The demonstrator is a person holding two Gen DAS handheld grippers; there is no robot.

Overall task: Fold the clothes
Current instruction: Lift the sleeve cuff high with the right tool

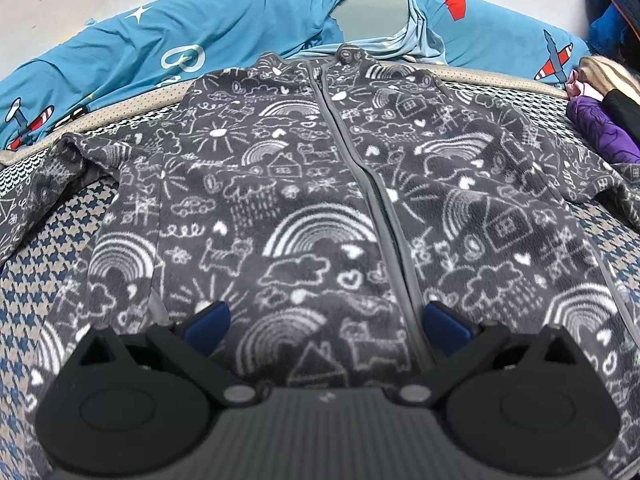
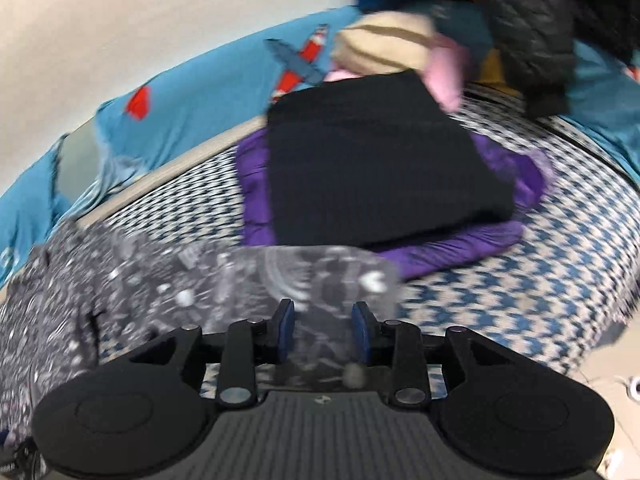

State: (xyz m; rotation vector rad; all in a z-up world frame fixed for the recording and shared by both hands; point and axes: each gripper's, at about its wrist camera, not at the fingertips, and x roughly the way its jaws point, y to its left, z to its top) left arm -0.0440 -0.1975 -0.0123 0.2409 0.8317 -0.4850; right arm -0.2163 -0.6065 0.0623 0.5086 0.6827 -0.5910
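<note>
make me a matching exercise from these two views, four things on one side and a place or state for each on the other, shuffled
Things:
1. doodle-print fleece jacket
2. black folded garment
3. left tool
4. blue aeroplane-print bedding

Places or states:
A. bunched along the wall behind the mattress edge
B. open wide above the jacket's hem
C. stacked on a purple garment
D. spread flat, front up, zip closed

Pairs: 1-D, 2-C, 3-B, 4-A
</note>
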